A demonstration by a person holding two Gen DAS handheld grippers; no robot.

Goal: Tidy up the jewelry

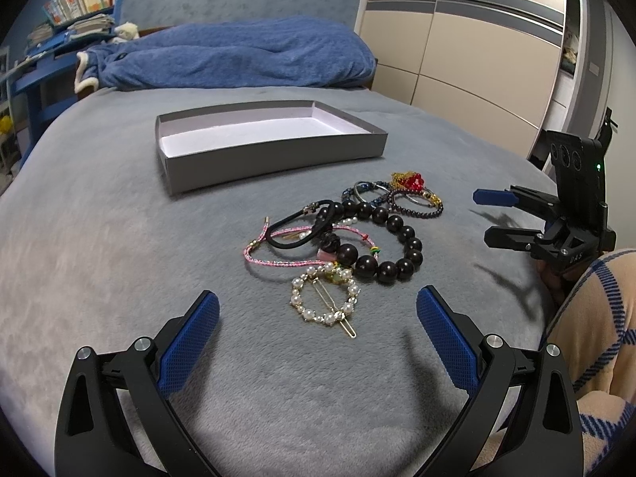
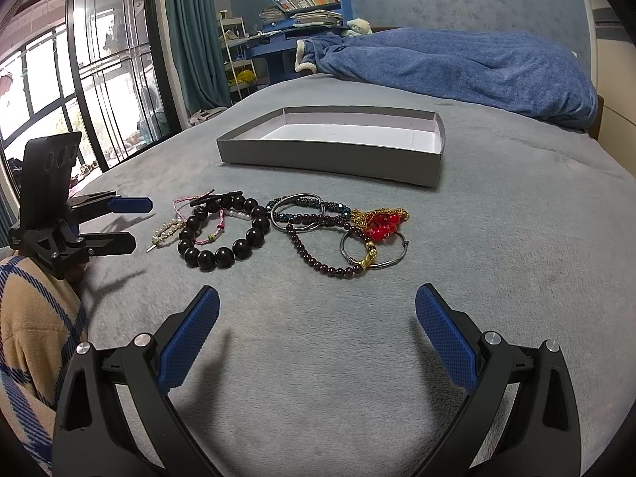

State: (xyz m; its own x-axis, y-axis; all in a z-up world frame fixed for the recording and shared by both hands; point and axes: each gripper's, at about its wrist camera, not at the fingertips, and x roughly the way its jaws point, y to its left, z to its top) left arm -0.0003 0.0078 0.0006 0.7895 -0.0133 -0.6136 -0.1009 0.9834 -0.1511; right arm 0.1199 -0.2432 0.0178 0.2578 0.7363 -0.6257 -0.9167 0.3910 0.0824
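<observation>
Jewelry lies tangled on the bed ahead of both spread, empty grippers. With my left gripper [image 1: 318, 310] I'd pinch the pearl clip [image 1: 325, 298] just ahead, probably free of the pile, then carry it to the box [image 1: 274, 155] beyond.

"UAS" on right claw [image 1: 487, 216] body

Both wrist views low, near bed [image 1: 119, 238], sharing jewelry pile [image 2: 278, 230], crossing
</observation>
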